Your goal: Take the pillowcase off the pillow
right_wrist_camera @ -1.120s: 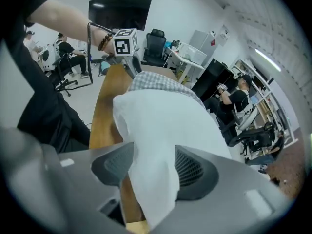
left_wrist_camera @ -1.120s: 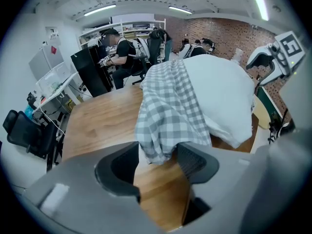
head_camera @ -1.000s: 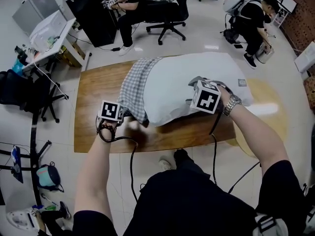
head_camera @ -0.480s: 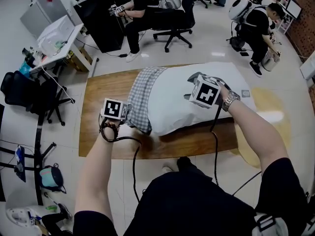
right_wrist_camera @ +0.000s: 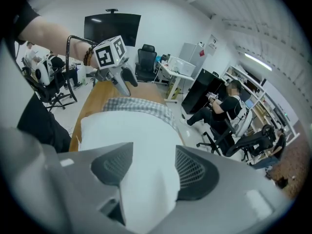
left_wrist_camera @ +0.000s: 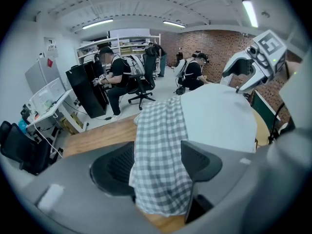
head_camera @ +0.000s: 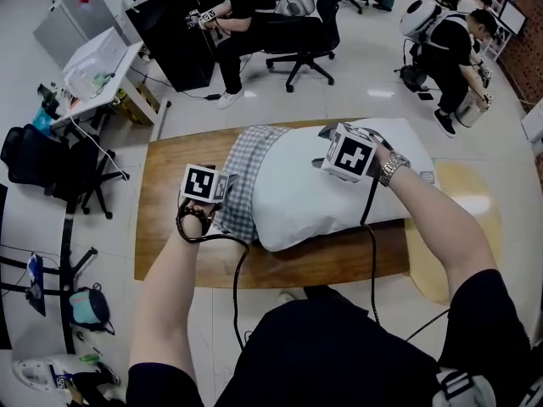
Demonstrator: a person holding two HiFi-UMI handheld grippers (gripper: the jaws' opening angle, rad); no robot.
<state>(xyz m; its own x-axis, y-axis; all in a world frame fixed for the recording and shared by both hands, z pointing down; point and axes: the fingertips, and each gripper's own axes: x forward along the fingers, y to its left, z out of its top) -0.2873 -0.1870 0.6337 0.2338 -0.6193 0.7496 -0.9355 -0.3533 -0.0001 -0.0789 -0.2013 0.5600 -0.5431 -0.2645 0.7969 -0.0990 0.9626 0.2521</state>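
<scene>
**Checked pillowcase bunched up at one end, pillow mostly bare**

So the pillowcase (head_camera: 242,185) is the grey-and-white checked one. It's scrunched into a wrinkly band round the left end of the pillow (head_camera: 331,189). The pillow itself is plain white and puffy, and the rest of its length is uncovered. It lies on the wooden table (head_camera: 170,193), with its long axis running left to right along the tabletop in the head view. The covered end sits a bit nearer the person and the bare end angles off to the far right. The band of checked cloth runs across that axis, from the far edge of the pillow to the near edge.

The left gripper (left_wrist_camera: 158,167) is at the near-left corner, right at the bottom of the checked band. Its jaws have just been opening and now stand wide apart. A flap of the checked fabric hangs down between them, brushing past the pads rather than being pinched.

The right gripper (right_wrist_camera: 152,172) is over on the far side, up on top of the bare white part. Its jaws are partway closed, with a fold of pillow squeezed between the pads, so it's holding the pillow and not the cloth. The two grippers are well apart, with the checked band lying between them.
</scene>
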